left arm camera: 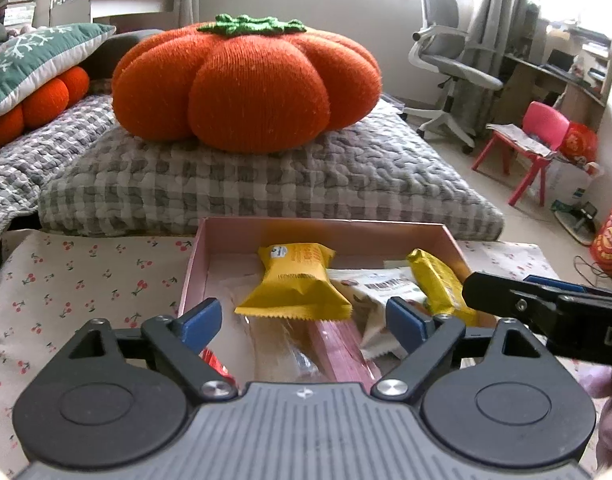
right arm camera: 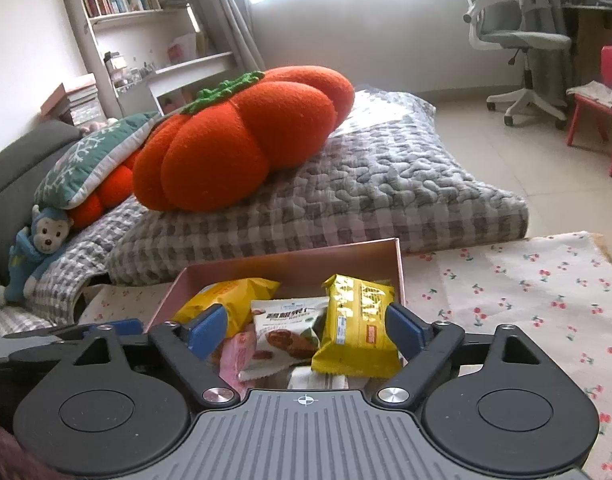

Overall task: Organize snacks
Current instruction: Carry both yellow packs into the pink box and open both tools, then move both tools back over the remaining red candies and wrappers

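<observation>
A pink box [left arm camera: 322,229] [right arm camera: 289,266] on the cherry-print cloth holds several snack packets. In the left wrist view an orange-yellow packet [left arm camera: 295,284] lies on top, with a white packet [left arm camera: 380,290], a yellow packet [left arm camera: 440,284] and a pink bar [left arm camera: 338,354] around it. My left gripper [left arm camera: 306,326] hangs open just above the box, its blue pads apart and touching nothing. My right gripper [right arm camera: 306,330] is open too, above the white packet [right arm camera: 285,330] and the yellow packet [right arm camera: 358,332], gripping neither. The right gripper's finger [left arm camera: 546,310] shows at the right of the left view.
Behind the box lies a grey checked cushion [left arm camera: 265,184] with a big orange pumpkin pillow [left arm camera: 245,84] on it. The cherry-print cloth [right arm camera: 526,292] spreads to both sides. A red child's chair [left arm camera: 530,140] and an office chair [left arm camera: 446,60] stand on the floor at the right.
</observation>
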